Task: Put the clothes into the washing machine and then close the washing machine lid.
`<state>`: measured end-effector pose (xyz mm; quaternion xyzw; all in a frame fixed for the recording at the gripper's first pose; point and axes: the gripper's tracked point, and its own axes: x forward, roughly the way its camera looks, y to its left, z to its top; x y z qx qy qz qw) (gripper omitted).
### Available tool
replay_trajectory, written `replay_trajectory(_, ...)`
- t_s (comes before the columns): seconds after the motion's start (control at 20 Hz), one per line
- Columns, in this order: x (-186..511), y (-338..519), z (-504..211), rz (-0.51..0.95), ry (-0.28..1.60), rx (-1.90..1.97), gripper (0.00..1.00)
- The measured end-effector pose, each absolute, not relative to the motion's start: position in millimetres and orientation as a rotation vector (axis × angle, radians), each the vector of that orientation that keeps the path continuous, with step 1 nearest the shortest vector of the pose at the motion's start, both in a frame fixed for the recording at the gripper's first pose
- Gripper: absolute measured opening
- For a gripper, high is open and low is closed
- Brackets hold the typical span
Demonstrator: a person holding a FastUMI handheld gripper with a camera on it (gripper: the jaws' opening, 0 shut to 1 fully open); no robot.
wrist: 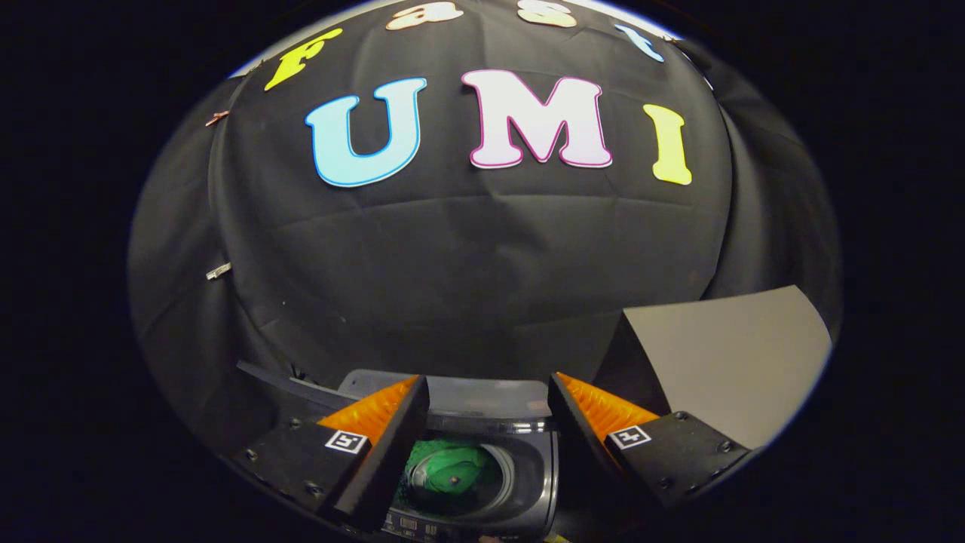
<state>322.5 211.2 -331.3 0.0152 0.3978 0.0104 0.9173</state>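
A small grey washing machine [494, 400] stands below me, seen from above between my two fingers. Its lid is up and its round drum is exposed. Green clothes [452, 471] lie bunched inside the drum. My gripper [488, 388] hovers above the machine with its fingers wide apart and nothing held between them. The drum shows in the gap between the fingers, well under the fingertips.
A pale grey sheet [735, 354] lies to the right of the machine, beyond the right finger. The black cloth wall [467, 256] rises behind the machine. Two small clips [219, 270] pin the cloth on the left side.
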Motion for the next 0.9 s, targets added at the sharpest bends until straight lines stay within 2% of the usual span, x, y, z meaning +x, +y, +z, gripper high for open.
replay_trajectory(0.4, 269.7, 206.9, -358.0, 0.042, 0.908, -0.029, 1.00)
replay_trajectory(0.9, 250.4, 216.3, -308.0, 0.105, 0.816, -0.029, 1.00)
